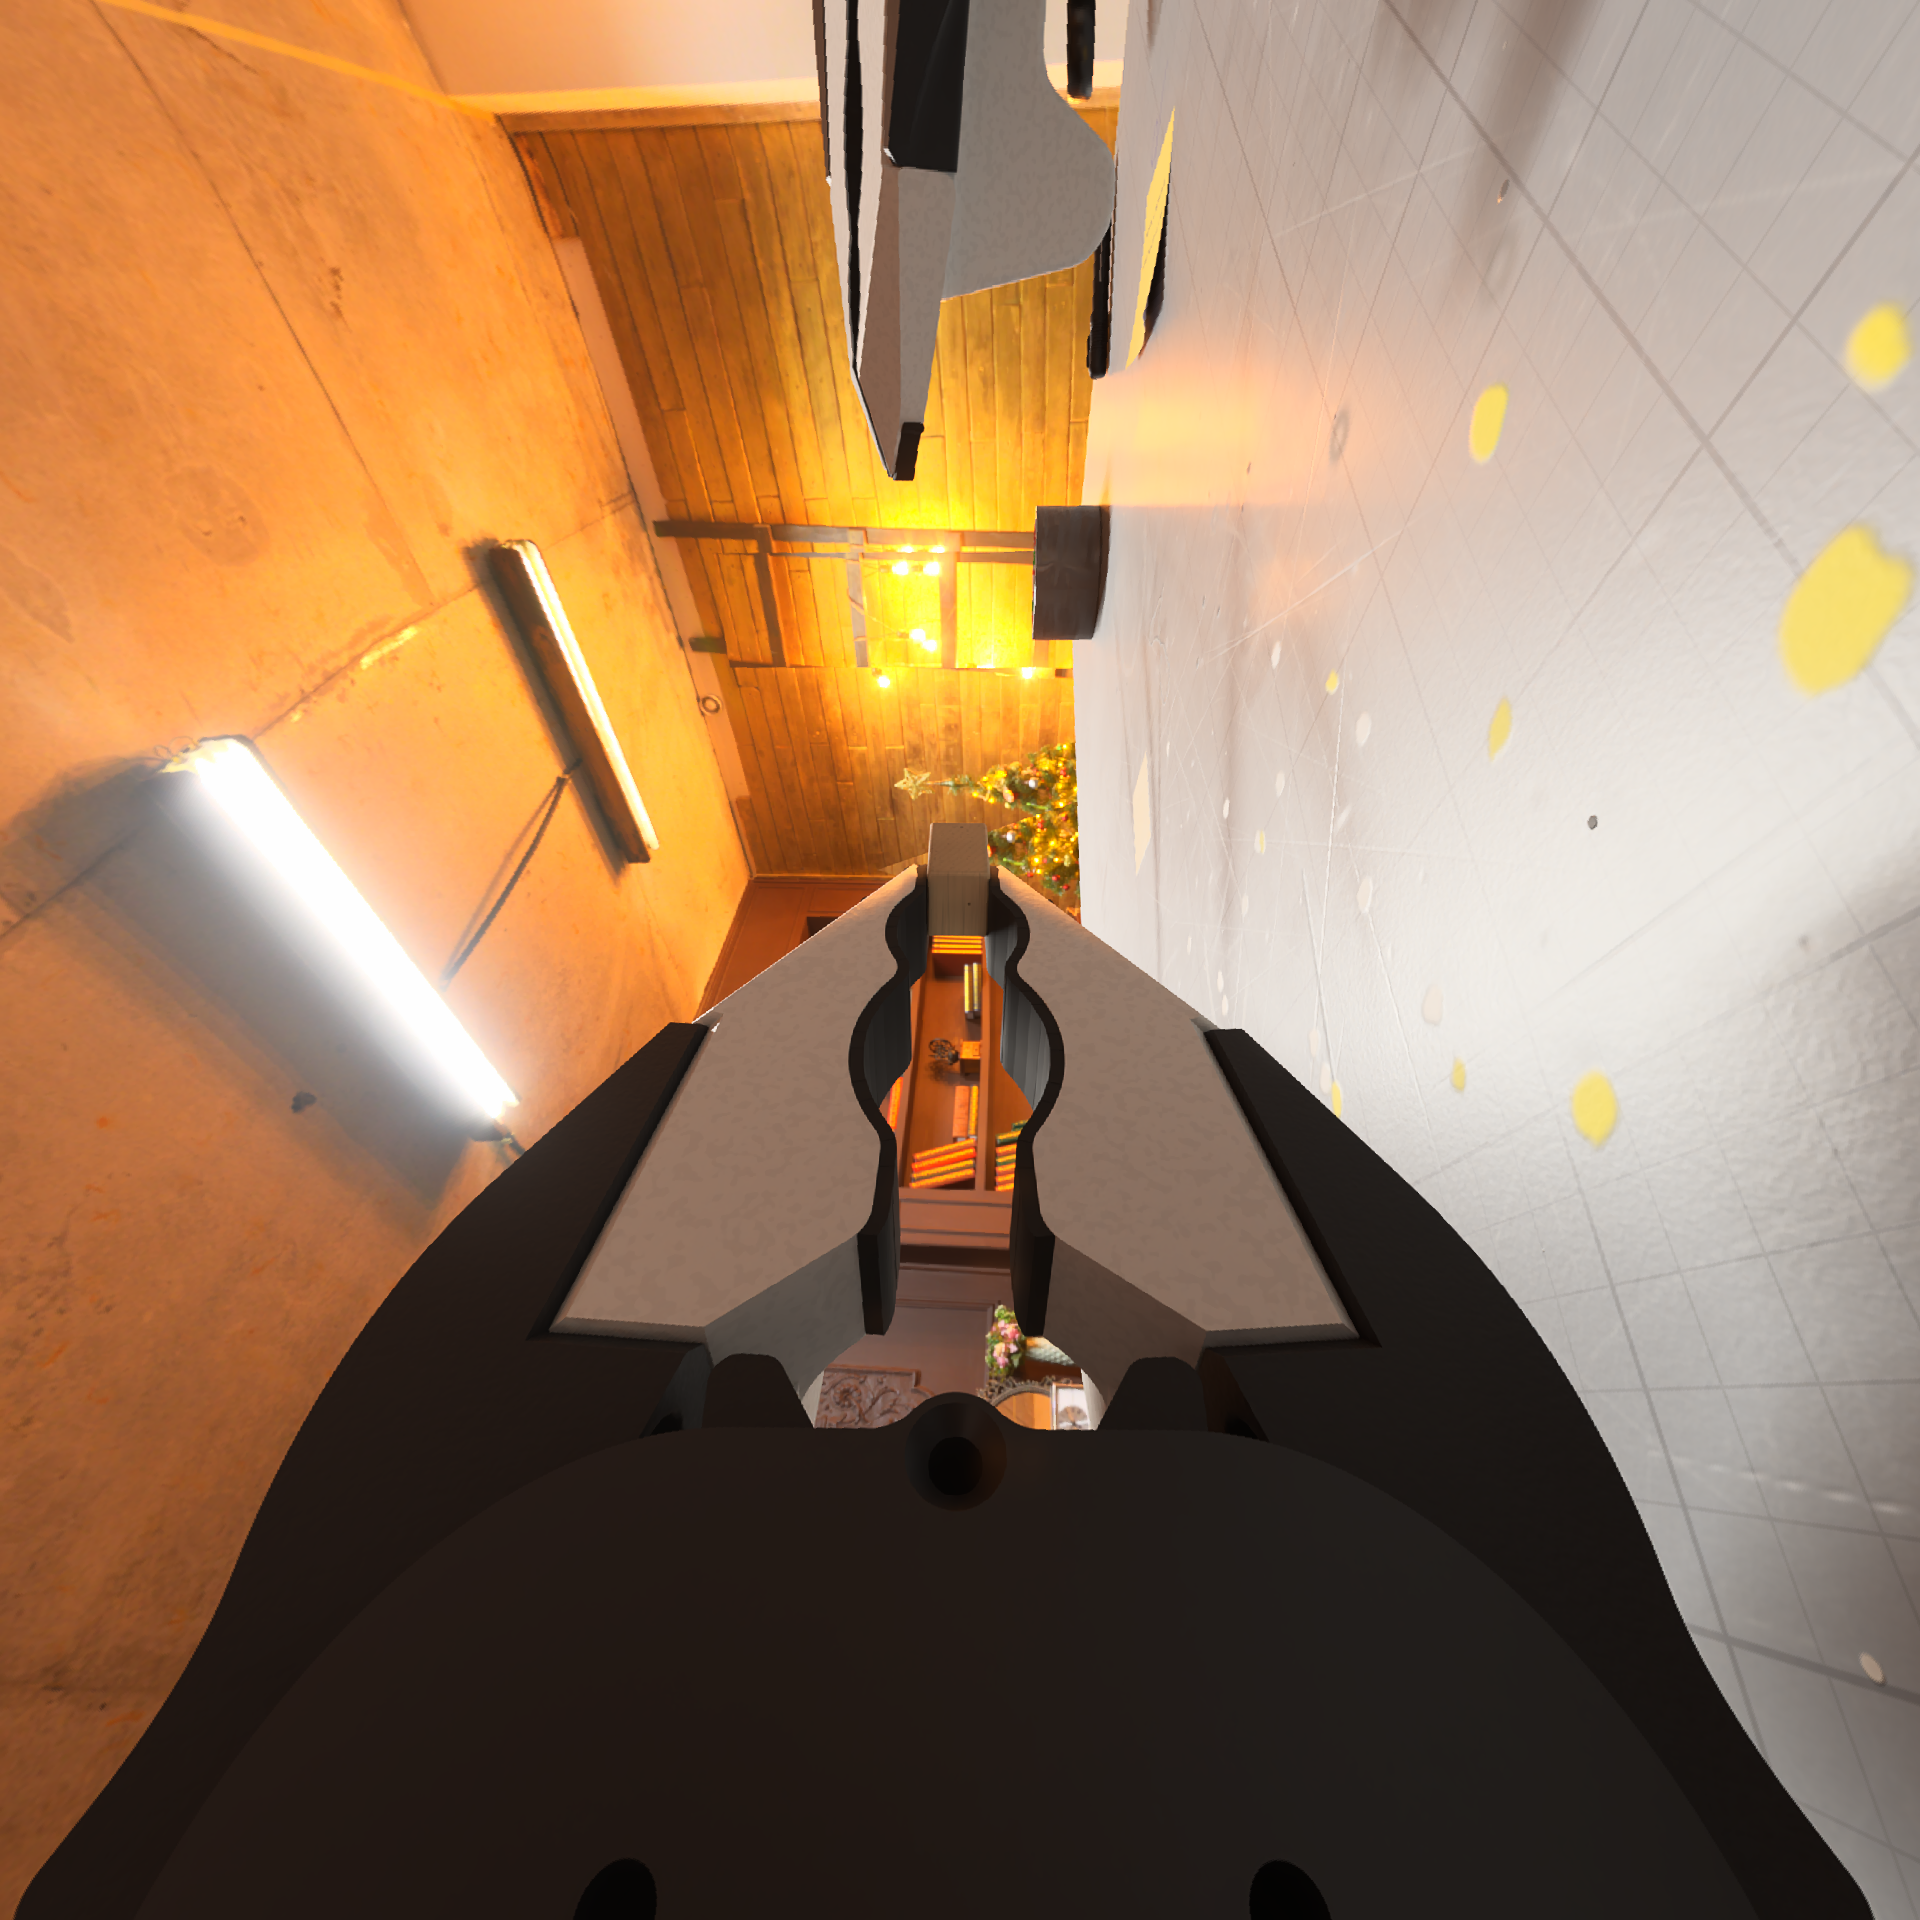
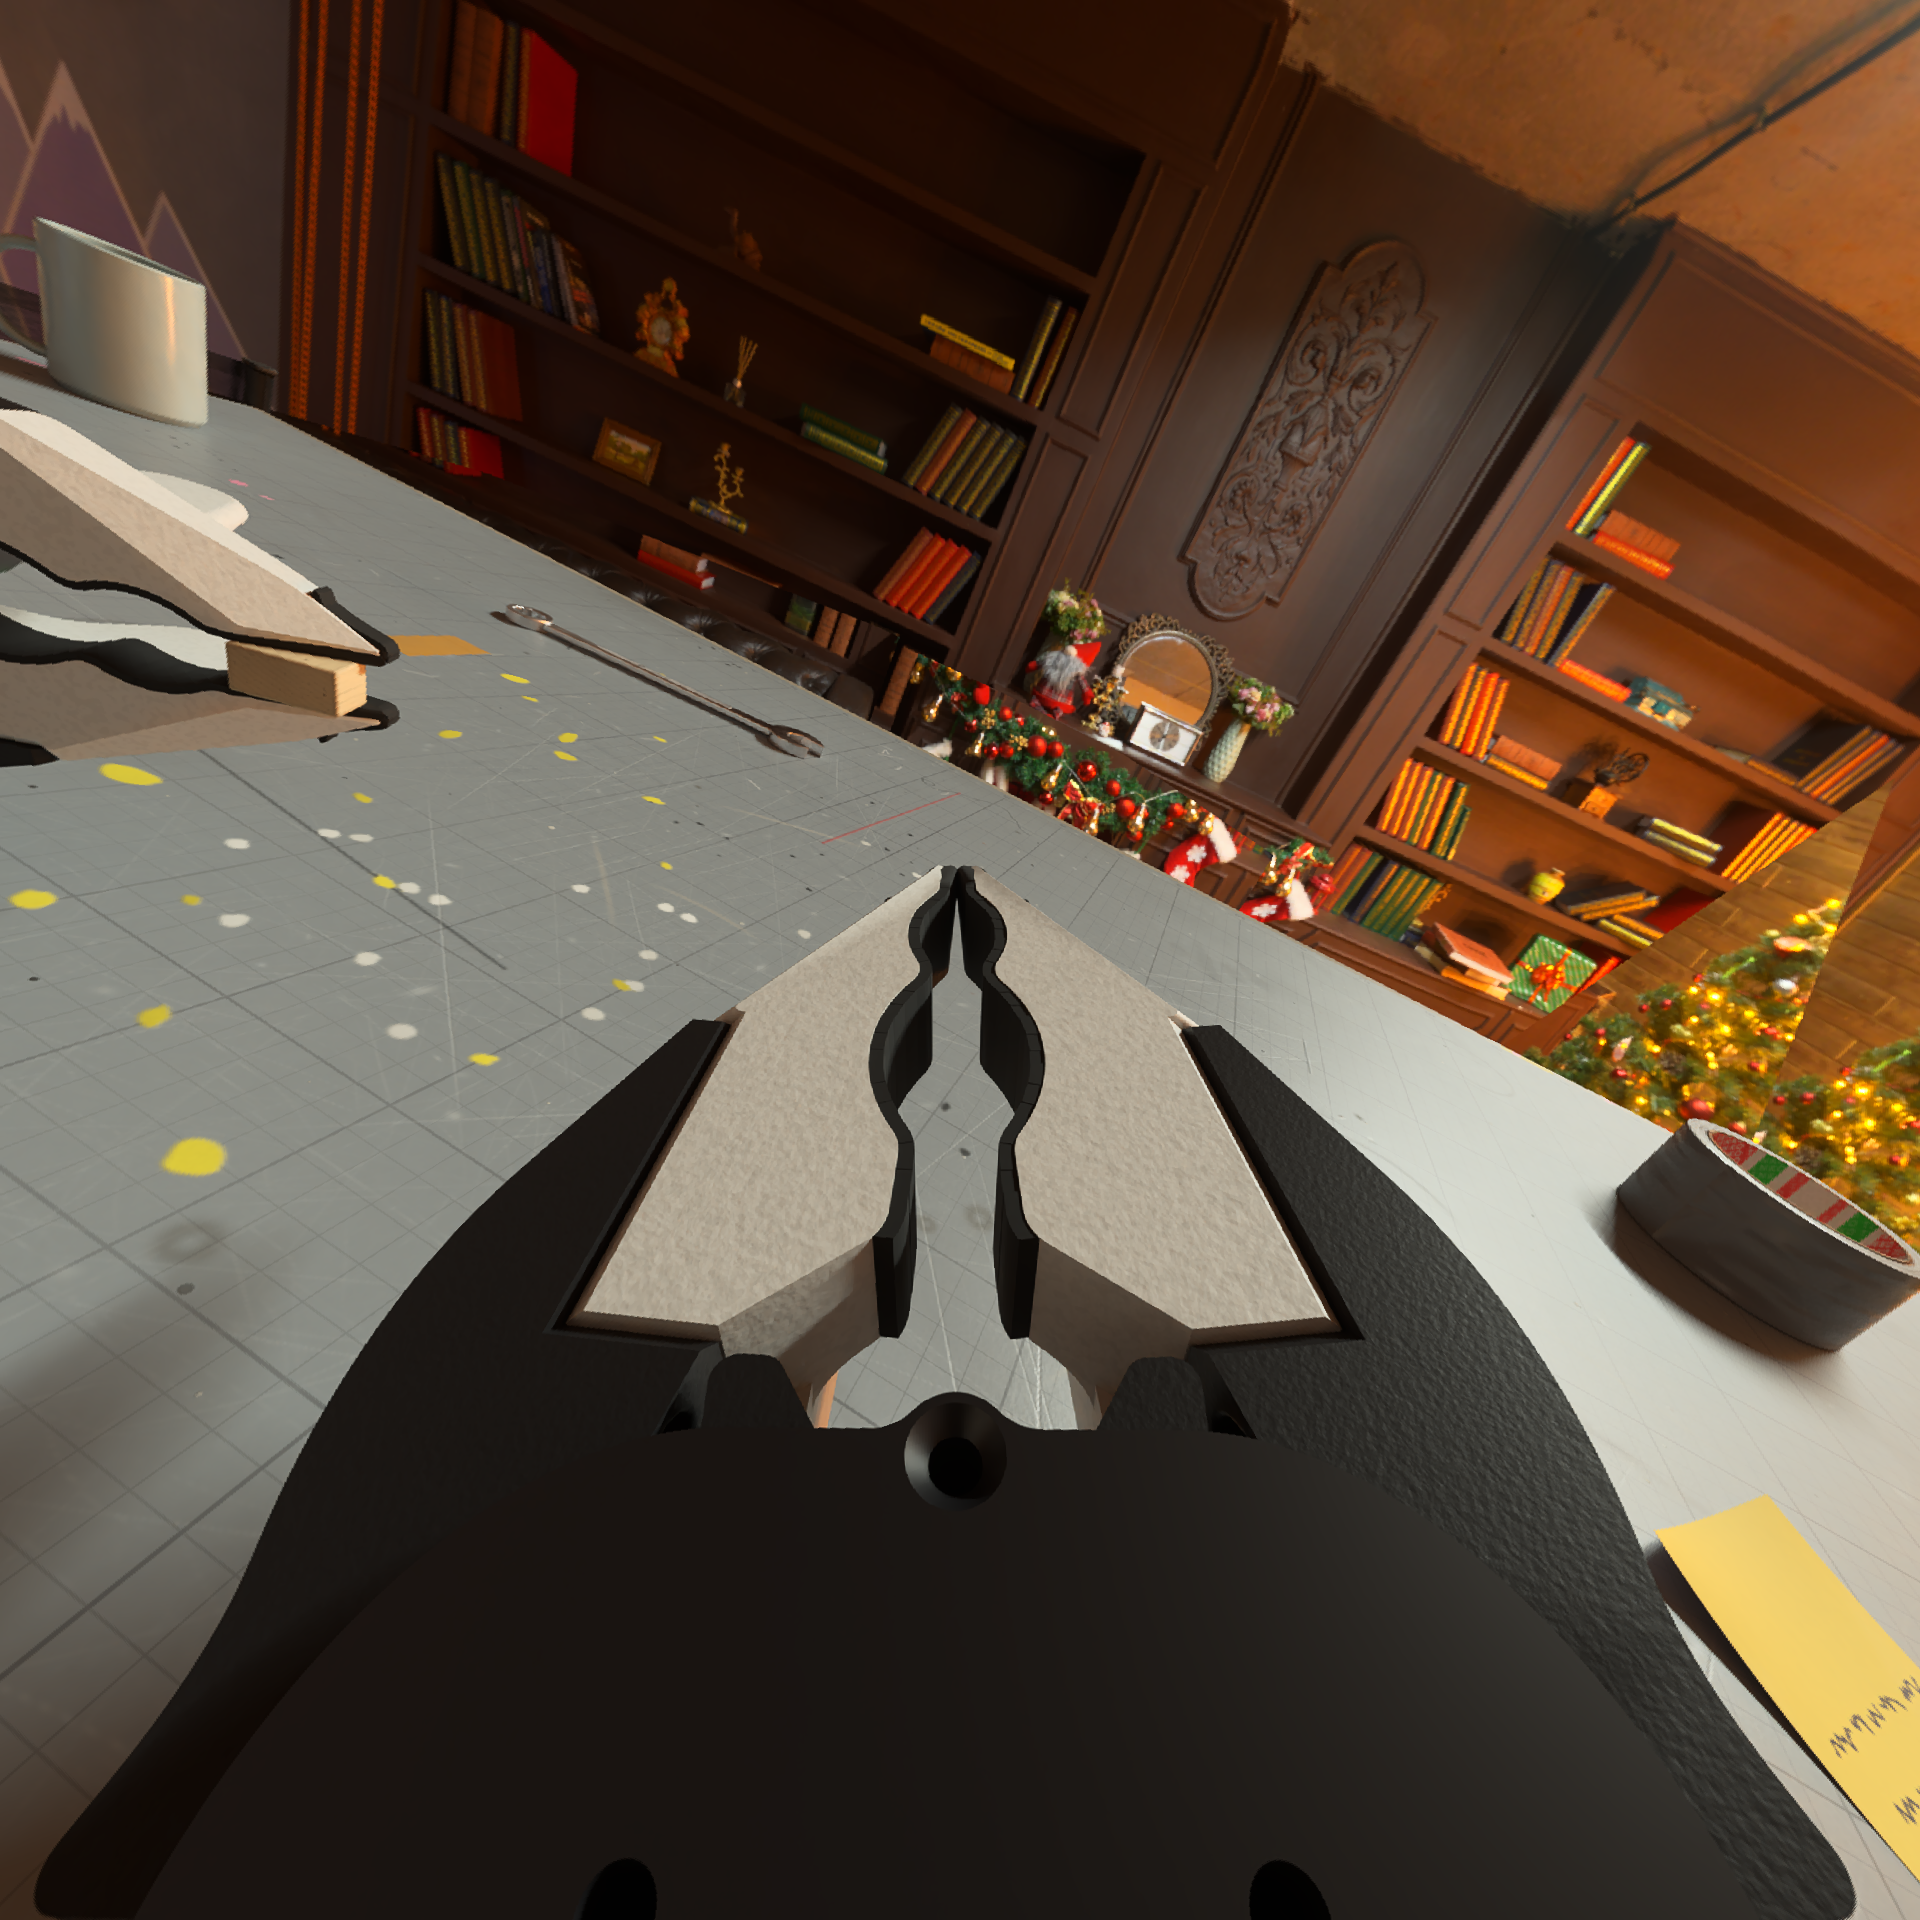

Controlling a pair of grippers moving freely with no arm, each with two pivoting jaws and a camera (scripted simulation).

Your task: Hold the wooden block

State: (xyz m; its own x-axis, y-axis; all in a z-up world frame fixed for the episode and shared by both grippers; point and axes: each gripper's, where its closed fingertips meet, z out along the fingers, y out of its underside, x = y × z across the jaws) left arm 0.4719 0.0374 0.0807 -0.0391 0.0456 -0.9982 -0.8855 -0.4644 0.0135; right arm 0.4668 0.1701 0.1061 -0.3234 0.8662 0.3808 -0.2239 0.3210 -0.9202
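My left gripper [image 1: 958,883] is shut on the pale wooden block [image 1: 958,871], which sticks out past the fingertips. The view is rolled, with the grey cutting mat [image 1: 1507,831] on the right side. In the right wrist view the same left gripper [image 2: 353,681] shows at far left, holding the wooden block [image 2: 296,675] a little above the mat. My right gripper [image 2: 956,881] is shut and empty above the mat [image 2: 416,1039]. It also shows at the top of the left wrist view [image 1: 904,447].
A metal wrench [image 2: 665,681] lies on the mat beyond the block. A white mug [image 2: 130,322] stands at far left. A grey tape roll [image 2: 1766,1247] [image 1: 1068,571] sits at right, and a yellow card [image 2: 1808,1662] lies at bottom right. The table edge runs diagonally before the bookshelves.
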